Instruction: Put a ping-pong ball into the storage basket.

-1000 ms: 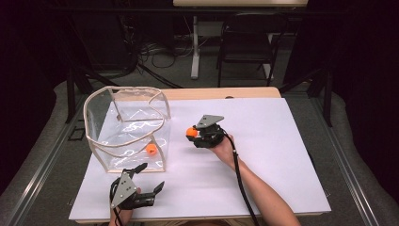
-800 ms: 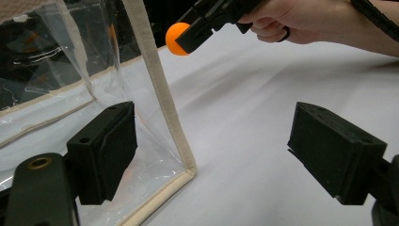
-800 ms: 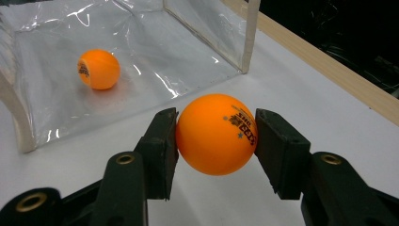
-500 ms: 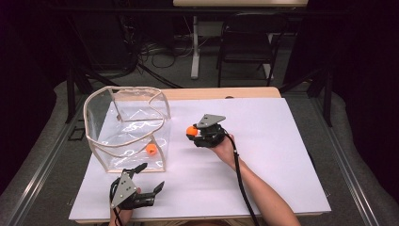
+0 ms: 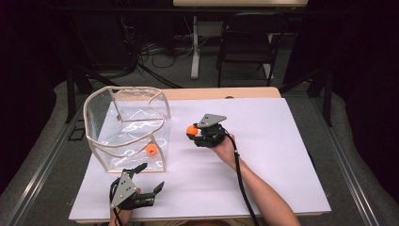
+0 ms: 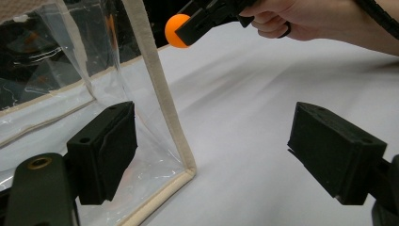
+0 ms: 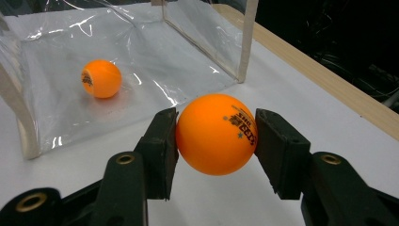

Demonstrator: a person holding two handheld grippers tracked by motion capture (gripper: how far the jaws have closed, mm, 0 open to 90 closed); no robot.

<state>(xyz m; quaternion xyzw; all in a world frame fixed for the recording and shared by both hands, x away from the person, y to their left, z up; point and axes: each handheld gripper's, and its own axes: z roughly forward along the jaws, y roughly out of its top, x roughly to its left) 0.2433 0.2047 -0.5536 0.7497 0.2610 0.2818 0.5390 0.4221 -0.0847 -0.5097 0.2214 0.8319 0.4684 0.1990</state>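
right gripper [image 7: 216, 136] clamps 1 orange table-tennis ball [image 7: 216, 133] | left gripper [image 6: 211, 150] jaws spread, holding nothing | 1 second orange ball [image 7: 101, 78] inside clear plastic beige-edged bag [image 5: 101, 149]

A lab-like recording room: behind the white-covered table [image 5: 263, 155], cables [image 5: 150, 52] sprawl over grey carpet beside a black chair [image 5: 244, 52].

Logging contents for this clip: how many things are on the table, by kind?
Orange balls: 2, one in the right claw, one inside the bag
Clear plastic bag: 1
Total: 3
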